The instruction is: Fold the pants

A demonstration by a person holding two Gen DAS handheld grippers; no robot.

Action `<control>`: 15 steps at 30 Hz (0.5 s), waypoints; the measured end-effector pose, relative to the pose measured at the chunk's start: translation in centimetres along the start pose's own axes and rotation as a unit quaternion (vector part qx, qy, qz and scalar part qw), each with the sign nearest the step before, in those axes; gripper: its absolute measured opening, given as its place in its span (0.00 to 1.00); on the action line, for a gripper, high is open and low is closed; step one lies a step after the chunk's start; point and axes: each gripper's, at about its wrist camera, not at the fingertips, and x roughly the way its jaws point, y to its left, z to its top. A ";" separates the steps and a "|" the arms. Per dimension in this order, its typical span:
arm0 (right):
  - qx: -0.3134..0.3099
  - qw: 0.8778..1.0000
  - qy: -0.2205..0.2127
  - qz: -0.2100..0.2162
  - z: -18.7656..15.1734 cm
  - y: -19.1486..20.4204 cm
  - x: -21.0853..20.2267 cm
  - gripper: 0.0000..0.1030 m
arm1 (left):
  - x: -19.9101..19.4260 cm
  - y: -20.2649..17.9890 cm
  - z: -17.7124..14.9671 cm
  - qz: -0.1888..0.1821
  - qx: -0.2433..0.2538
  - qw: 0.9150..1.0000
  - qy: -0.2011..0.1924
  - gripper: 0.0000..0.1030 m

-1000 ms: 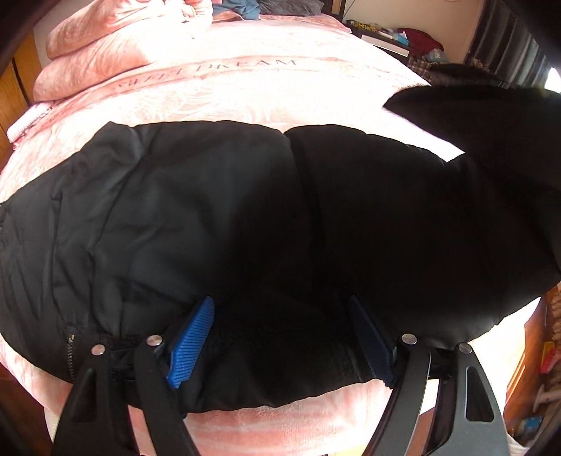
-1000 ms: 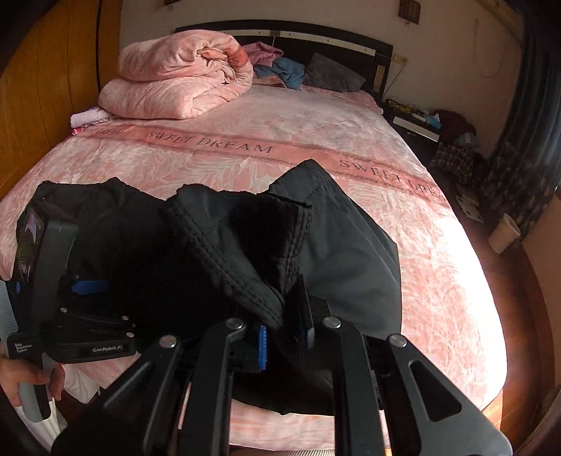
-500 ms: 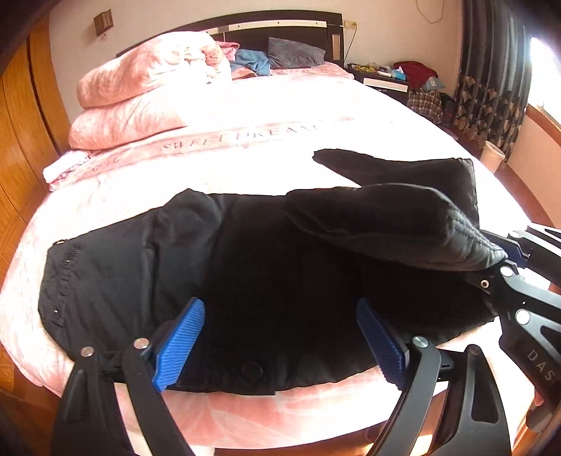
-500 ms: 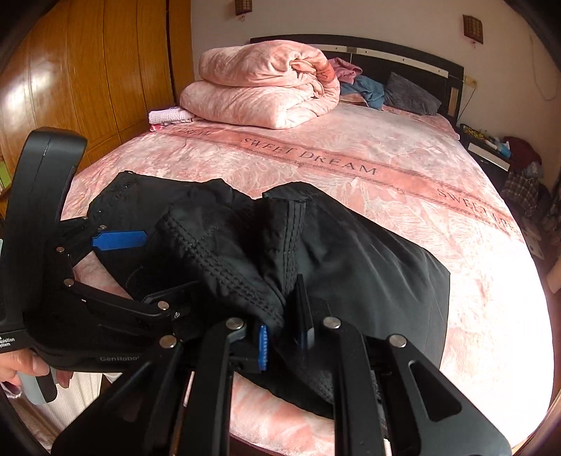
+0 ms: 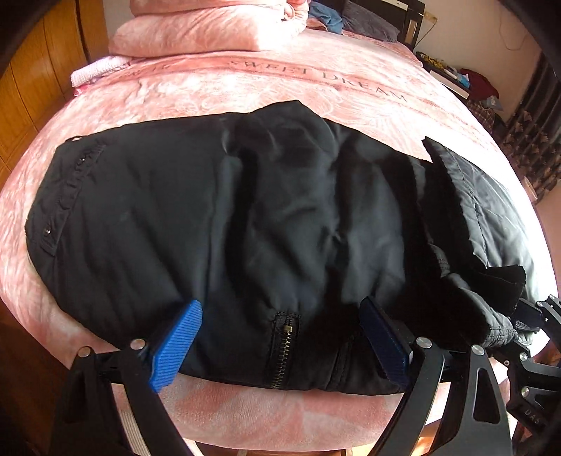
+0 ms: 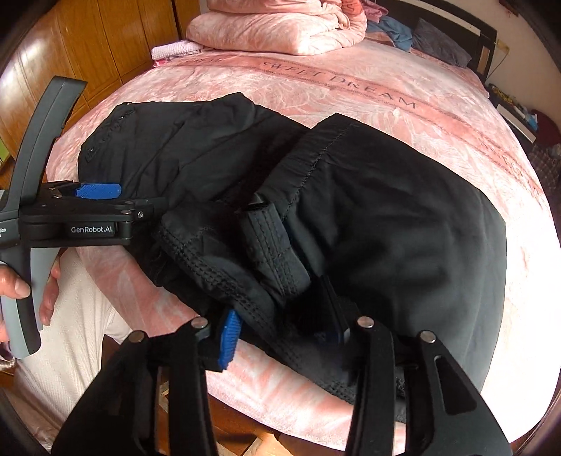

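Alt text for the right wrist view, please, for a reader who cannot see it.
Black pants lie folded over on a pink bed, their stitched cuffs between the pads of the right claw, whose jaws have just been opening. At left, a hand holds the left claw open at the pants' waist end.

Pants on the near part of the bed, a gripper at each end of them.

The pants (image 5: 196, 217) lie crosswise on the bed (image 5: 280, 80), waistband end to the left, leg ends folded over onto the body at the right. The left gripper (image 5: 280, 345) straddles the near edge of the pants around the zipper (image 5: 282, 350), its fingers well apart. The right gripper (image 6: 284, 333) sits at the folded cuffs (image 6: 270, 259), which lie between its parted fingers. A folded quilt (image 6: 273, 28) rests at the far end of the bed, pillows (image 6: 438, 42) to its right, a wardrobe (image 6: 87, 52) left of the bed.
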 end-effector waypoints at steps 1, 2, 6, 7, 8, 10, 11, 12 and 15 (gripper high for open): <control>-0.002 1.000 -0.001 -0.003 0.1 0.2 -0.5 0.62 | -0.1 0.3 0.0 -0.004 -0.001 1.000 0.001 0.89; -0.009 1.000 -0.004 0.005 0.1 0.5 -0.9 0.79 | -0.1 0.4 0.0 -0.008 -0.003 1.000 0.002 0.89; -0.006 0.998 -0.031 0.054 0.4 1.3 -3.0 0.82 | -0.4 1.3 -0.2 -0.024 -0.017 1.000 0.002 0.89; -0.003 0.998 -0.037 0.052 0.5 1.4 -3.3 0.82 | -0.5 1.5 -0.2 -0.027 -0.020 0.999 0.001 0.89; -0.005 0.998 -0.036 0.045 0.7 1.6 -3.3 0.80 | -0.5 1.8 0.0 -0.028 -0.023 0.999 0.000 0.89; -0.012 0.999 -0.024 0.019 1.0 2.0 -2.4 0.75 | -0.4 2.5 0.1 -0.031 -0.028 0.999 0.002 0.90; -0.012 1.000 -0.013 0.006 1.1 2.1 -1.6 0.65 | -0.4 2.9 0.3 -0.030 -0.028 0.999 0.004 0.90; -0.008 1.000 0.001 -0.007 1.2 2.1 -0.8 0.52 | -0.4 2.8 0.3 -0.026 -0.027 0.999 0.006 0.90; 0.020 0.999 0.024 0.009 1.5 1.2 1.0 0.26 | -0.2 2.3 0.6 -0.005 -0.010 1.000 0.010 0.92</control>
